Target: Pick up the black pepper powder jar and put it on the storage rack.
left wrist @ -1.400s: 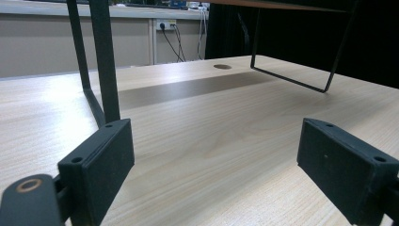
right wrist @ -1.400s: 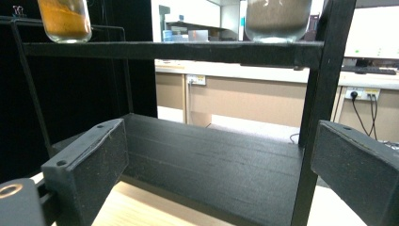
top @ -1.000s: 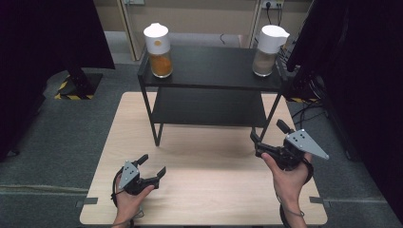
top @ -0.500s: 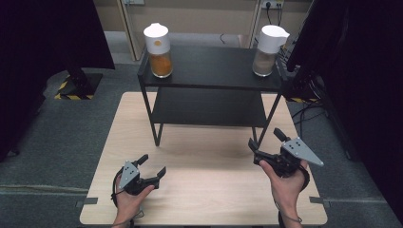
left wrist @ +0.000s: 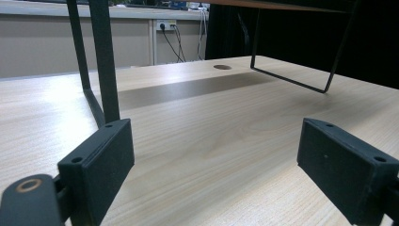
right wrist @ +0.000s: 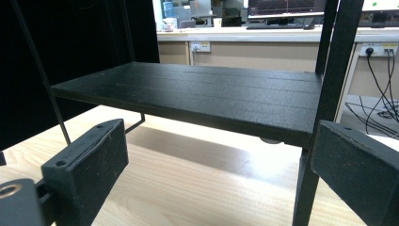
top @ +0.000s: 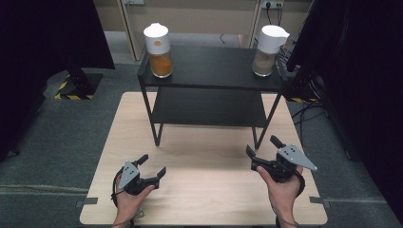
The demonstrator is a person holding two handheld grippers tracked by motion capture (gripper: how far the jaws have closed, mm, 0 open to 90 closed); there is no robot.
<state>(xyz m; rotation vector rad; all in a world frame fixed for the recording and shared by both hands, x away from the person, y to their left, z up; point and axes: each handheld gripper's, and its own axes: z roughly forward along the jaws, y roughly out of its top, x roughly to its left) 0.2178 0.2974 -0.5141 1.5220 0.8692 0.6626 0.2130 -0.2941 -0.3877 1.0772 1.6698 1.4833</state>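
Jaws are held apart and empty on both the left gripper and right gripper above the wooden table, while the black shelf rack ahead carries an orange-filled jar and a pale-filled jar.

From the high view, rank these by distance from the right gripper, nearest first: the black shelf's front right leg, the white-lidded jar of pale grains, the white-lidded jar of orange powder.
From the right gripper:
1. Black shelf's front right leg, just ahead of its jaws.
2. White-lidded jar of pale grains, top shelf, right end.
3. White-lidded jar of orange powder, top shelf, left end, farthest.
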